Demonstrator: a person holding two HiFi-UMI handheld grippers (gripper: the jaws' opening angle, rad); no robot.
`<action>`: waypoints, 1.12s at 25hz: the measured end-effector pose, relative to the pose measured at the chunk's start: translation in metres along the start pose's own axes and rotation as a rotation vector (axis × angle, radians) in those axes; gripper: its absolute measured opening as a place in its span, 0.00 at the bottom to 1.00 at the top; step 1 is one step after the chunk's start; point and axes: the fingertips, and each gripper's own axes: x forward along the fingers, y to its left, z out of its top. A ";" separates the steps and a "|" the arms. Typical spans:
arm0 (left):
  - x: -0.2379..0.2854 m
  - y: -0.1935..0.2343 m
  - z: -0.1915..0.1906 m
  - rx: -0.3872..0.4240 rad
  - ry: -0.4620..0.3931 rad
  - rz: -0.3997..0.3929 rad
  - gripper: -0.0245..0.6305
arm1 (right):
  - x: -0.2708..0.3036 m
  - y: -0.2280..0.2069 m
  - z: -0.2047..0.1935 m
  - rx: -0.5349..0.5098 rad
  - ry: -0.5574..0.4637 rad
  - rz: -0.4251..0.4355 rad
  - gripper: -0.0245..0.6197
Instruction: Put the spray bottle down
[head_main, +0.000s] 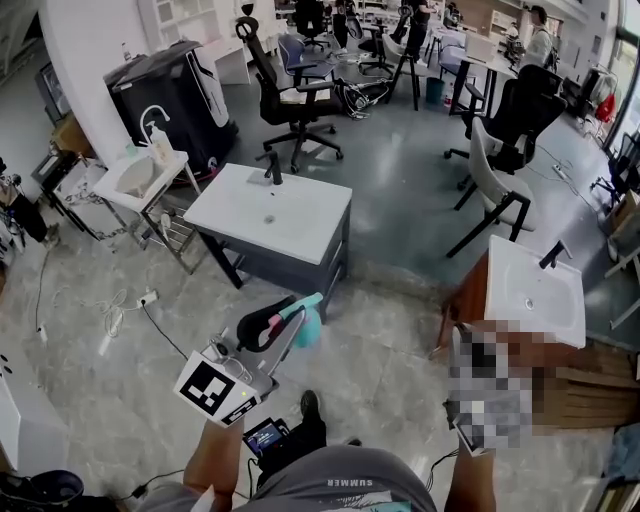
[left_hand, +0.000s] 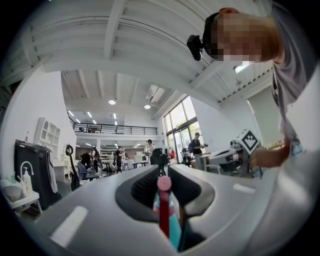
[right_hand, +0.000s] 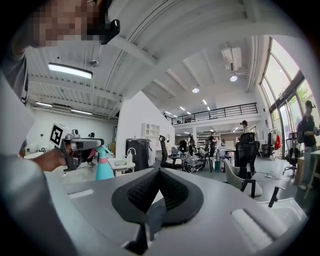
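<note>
1. Far left there's a small white stand (head_main: 168, 172) with a basin (head_main: 133, 176) and a pump bottle (head_main: 160, 143) on it, well away from anything you're holding.
2. Your left claw (head_main: 298, 312) is pinching the spray bottle (head_main: 310, 328). The teal body and pink trigger sit right between the pads in the left gripper view. From the right gripper view, the bottle hangs roughly upright under the claw, gripped near its top end.
3. So the bottle is up in the air over the floor (head_main: 400, 330), on your side of the white table (head_main: 300, 215) that has a sink and a black tap (head_main: 272, 165). It's near the table's front corner but not touching it.
4. Your right claw (right_hand: 159, 175) is pressed together with nothing in it.
5. Off to the right is another white sink (head_main: 535, 290) on a wooden cabinet, with office chairs (head_main: 500, 170) behind it.
</note>
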 end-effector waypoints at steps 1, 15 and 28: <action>0.002 0.006 -0.002 -0.002 0.002 -0.004 0.12 | 0.007 0.001 -0.001 0.003 0.002 -0.003 0.04; 0.043 0.091 -0.022 -0.021 0.014 -0.038 0.12 | 0.093 -0.003 0.002 0.029 0.024 -0.038 0.04; 0.076 0.173 -0.037 -0.039 0.000 -0.097 0.12 | 0.175 0.002 0.014 0.027 0.032 -0.096 0.04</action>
